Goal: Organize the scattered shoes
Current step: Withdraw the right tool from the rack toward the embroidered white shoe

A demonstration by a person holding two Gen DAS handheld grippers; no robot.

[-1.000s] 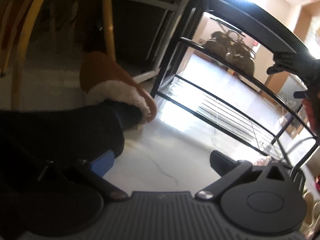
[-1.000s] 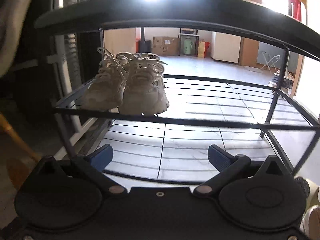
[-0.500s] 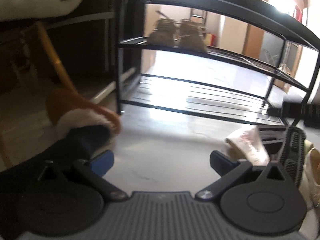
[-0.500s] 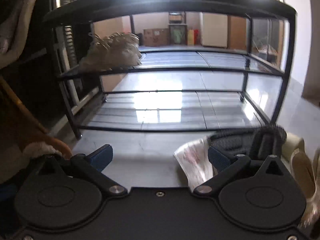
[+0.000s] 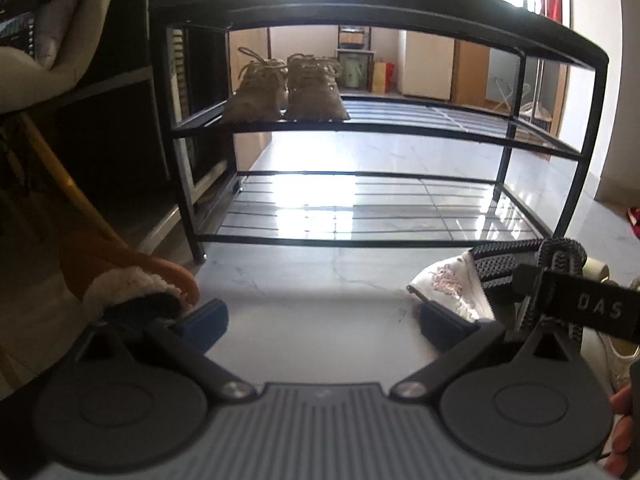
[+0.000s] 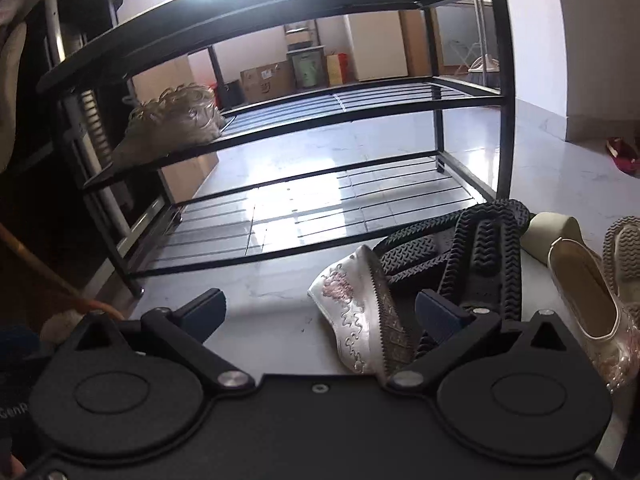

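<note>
A black metal shoe rack [image 5: 360,128] [image 6: 280,120] stands ahead with a pair of beige laced sneakers [image 5: 288,88] [image 6: 176,124] on its middle shelf at the left. On the floor lie a brown fleece-lined slipper [image 5: 132,276], a white embroidered shoe [image 6: 356,316] [image 5: 448,284], black ridged-sole sandals [image 6: 476,252] and a cream heeled shoe [image 6: 584,284]. My left gripper [image 5: 324,320] is open over bare floor between the slipper and the white shoe. My right gripper [image 6: 320,308] is open, its right finger over the sandals beside the white shoe.
The rack's bottom wire shelf [image 5: 360,208] holds nothing. A wooden chair leg [image 5: 68,184] and dark furniture stand at the left. A red item [image 6: 622,156] lies on the tiled floor at far right. Boxes and a cabinet show behind the rack.
Both grippers have pulled back and lowered from the rack toward the floor. The left view has swung right, away from the slipper; the right one now looks down on the scattered shoes.
</note>
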